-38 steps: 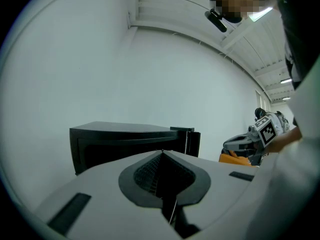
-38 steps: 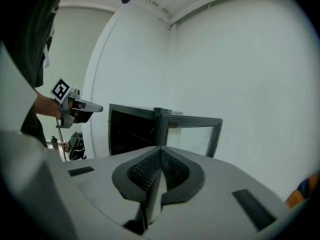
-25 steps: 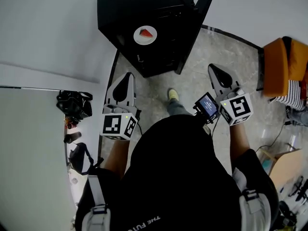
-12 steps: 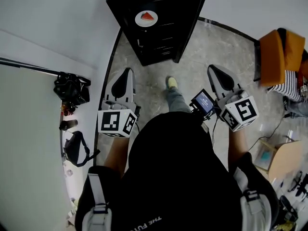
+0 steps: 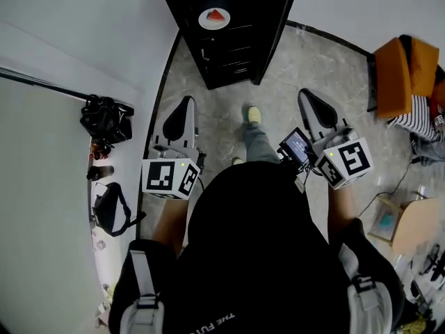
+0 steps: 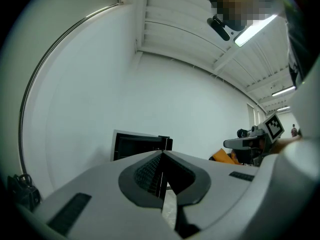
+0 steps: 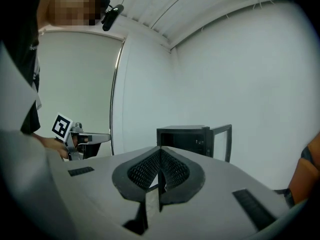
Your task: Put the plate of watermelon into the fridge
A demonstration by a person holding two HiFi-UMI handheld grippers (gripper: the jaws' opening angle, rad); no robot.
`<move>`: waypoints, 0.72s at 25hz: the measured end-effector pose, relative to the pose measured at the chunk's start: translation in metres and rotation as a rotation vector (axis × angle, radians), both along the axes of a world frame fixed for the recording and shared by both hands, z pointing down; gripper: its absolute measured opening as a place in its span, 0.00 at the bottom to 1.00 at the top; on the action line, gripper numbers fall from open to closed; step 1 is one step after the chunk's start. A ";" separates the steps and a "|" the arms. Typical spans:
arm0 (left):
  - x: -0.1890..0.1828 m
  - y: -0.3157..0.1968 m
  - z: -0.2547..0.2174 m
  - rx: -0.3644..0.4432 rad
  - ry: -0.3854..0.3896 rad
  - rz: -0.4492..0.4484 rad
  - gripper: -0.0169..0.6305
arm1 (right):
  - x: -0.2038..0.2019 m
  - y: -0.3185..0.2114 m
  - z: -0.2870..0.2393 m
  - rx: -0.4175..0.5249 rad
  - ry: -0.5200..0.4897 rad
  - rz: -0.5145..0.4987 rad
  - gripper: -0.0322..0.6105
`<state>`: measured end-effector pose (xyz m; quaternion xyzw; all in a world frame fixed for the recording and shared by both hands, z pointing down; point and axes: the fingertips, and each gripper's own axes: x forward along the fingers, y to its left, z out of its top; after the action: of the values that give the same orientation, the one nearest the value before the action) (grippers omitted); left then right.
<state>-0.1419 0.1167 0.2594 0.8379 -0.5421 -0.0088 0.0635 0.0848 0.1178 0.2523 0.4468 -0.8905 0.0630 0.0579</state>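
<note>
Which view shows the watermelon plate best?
The head view: the plate is plainly visible from above, on the black fridge. Both gripper views show only the fridge from the side; no plate can be made out.

you wear a black shirt (image 5: 257,256) with white lettering (image 5: 215,319), grey shoulder straps (image 5: 142,284), grey trousers (image 5: 259,146) and a pale yellow shoe (image 5: 253,115). your left gripper (image 5: 184,106) and right gripper (image 5: 307,96) are grey and black, each bearing a black-and-white marker cube (image 5: 170,177); the right carries a small lit screen (image 5: 297,148).
</note>
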 end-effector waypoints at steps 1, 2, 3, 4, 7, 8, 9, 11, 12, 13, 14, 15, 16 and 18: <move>0.001 0.004 0.000 -0.001 0.002 0.007 0.04 | 0.001 0.004 -0.001 0.002 0.000 0.006 0.06; 0.003 0.007 0.001 -0.002 0.004 0.013 0.04 | 0.003 0.007 -0.001 0.002 -0.004 0.010 0.06; 0.004 0.009 0.001 -0.002 0.006 0.019 0.04 | 0.004 0.011 -0.002 0.003 -0.007 0.013 0.06; 0.006 0.011 0.002 -0.001 0.008 0.023 0.04 | 0.005 0.014 -0.002 0.005 -0.006 0.015 0.06; 0.007 0.018 0.002 -0.003 0.015 0.027 0.04 | 0.007 0.021 0.000 0.003 0.017 0.021 0.06; 0.008 0.019 0.001 -0.004 0.017 0.027 0.04 | 0.009 0.022 0.000 0.000 0.018 0.025 0.06; 0.008 0.020 0.001 -0.006 0.018 0.027 0.04 | 0.012 0.021 0.000 -0.002 0.016 0.028 0.06; 0.009 0.020 0.000 -0.011 0.017 0.027 0.04 | 0.014 0.018 -0.001 -0.004 0.010 0.031 0.06; 0.009 0.020 0.000 -0.012 0.016 0.027 0.04 | 0.015 0.017 -0.001 -0.003 0.012 0.030 0.06; 0.009 0.021 0.000 -0.012 0.016 0.027 0.04 | 0.015 0.016 -0.001 -0.002 0.019 0.029 0.06; 0.010 0.022 0.001 -0.012 0.015 0.026 0.04 | 0.016 0.015 0.000 -0.001 0.026 0.031 0.06; 0.011 0.023 0.001 -0.013 0.014 0.025 0.04 | 0.017 0.014 0.001 -0.001 0.032 0.034 0.06; 0.012 0.024 0.002 -0.017 0.014 0.025 0.04 | 0.018 0.014 0.002 -0.002 0.034 0.037 0.06; 0.014 0.026 0.003 -0.024 0.014 0.027 0.04 | 0.021 0.015 0.004 -0.008 0.033 0.044 0.06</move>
<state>-0.1274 0.1432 0.2619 0.8442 -0.5304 -0.0072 0.0777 0.1056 0.1332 0.2560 0.4669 -0.8793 0.0604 0.0728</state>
